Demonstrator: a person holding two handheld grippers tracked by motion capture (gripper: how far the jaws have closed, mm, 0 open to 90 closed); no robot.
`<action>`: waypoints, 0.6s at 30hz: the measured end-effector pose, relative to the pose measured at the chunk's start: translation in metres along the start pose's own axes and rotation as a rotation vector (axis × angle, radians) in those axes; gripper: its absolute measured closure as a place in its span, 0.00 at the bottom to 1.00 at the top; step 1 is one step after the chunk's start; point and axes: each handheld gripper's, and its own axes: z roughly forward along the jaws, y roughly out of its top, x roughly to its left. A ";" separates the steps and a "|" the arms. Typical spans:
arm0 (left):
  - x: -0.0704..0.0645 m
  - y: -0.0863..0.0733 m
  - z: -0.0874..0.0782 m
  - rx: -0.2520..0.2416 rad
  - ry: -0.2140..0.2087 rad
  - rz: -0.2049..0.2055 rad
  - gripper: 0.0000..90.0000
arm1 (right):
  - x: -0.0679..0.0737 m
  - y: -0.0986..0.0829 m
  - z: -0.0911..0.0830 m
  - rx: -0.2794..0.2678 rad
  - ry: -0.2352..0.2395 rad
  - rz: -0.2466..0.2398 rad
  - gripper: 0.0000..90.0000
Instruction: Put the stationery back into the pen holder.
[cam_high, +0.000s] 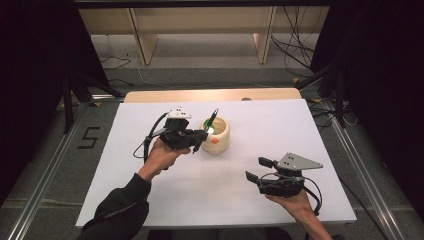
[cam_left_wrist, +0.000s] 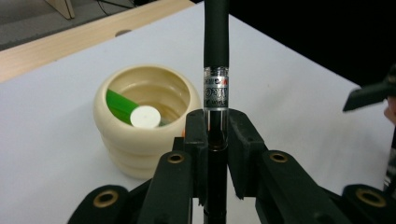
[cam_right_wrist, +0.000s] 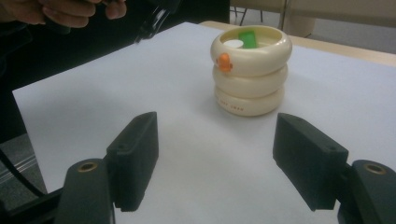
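A cream ringed pot (cam_high: 217, 136) (cam_left_wrist: 140, 121) (cam_right_wrist: 250, 70) stands mid-table with an orange dot on its side and green and white markers (cam_left_wrist: 137, 112) inside. My left gripper (cam_high: 200, 136) (cam_left_wrist: 217, 130) is shut on a black pen (cam_high: 212, 120) (cam_left_wrist: 216, 56), held upright just beside the pot's rim. My right gripper (cam_high: 260, 170) (cam_right_wrist: 215, 154) hovers open near the table's front right, jaws wide apart, pointing toward the pot from a distance.
White table cover (cam_high: 150, 200) with a wooden strip (cam_high: 210, 95) along the far edge. Metal rails run along both sides of the table, and cables lie on the floor behind.
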 end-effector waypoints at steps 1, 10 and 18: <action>0.000 0.002 0.002 -0.007 0.006 -0.006 0.88 | 0.000 -0.001 0.000 0.005 -0.002 0.004 0.36; 0.001 0.019 0.019 -0.036 0.028 -0.016 0.88 | 0.002 -0.004 -0.004 0.004 -0.005 -0.010 0.36; 0.003 0.029 0.034 -0.064 0.037 -0.042 0.88 | 0.002 -0.007 -0.009 0.001 -0.007 -0.012 0.35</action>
